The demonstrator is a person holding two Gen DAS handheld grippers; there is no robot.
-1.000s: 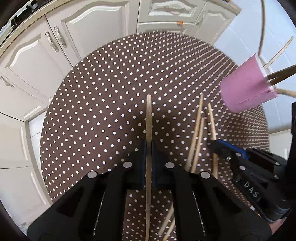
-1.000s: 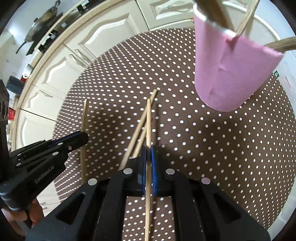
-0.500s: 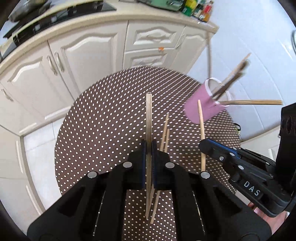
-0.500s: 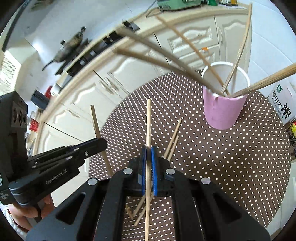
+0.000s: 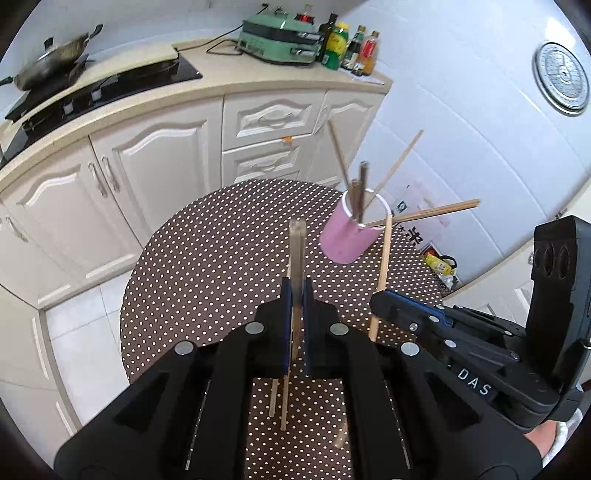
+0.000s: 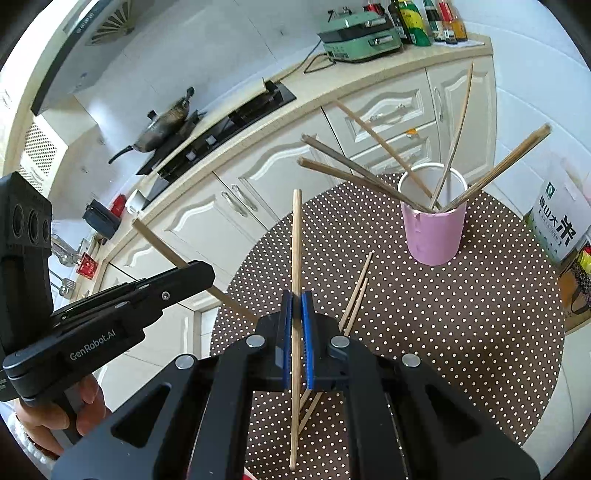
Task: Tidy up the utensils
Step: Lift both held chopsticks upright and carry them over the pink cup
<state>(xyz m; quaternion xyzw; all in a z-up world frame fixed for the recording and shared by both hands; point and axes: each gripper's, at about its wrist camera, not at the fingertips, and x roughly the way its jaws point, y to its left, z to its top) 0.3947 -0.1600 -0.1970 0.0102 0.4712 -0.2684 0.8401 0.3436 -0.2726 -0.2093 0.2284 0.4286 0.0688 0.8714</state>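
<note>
Round polka-dot tablecloth (image 6: 461, 332), slender wooden chopsticks (image 6: 356, 291)

Two loose chopsticks (image 6: 356, 291), two held, one pink cup (image 6: 434, 236).

Both cameras ride on handheld grippers, looking forward and steeply down along their own fingers, fisheye, held well above the polka-dot round table (image 5: 207, 266). Left wrist view sits left of the scene, facing the white cabinets (image 5: 155, 173) and counter, with the right gripper (image 5: 376, 295) entering at its lower right. Right wrist view looks from the other side and catches the left gripper (image 6: 207, 271) at its left edge. Shared: table (image 6: 461, 332), pink cup (image 5: 349, 236) (image 6: 434, 229), loose chopsticks (image 6: 356, 291) on the cloth, stove (image 6: 236, 122), green appliance (image 5: 277, 37) (image 6: 360, 35).
</note>
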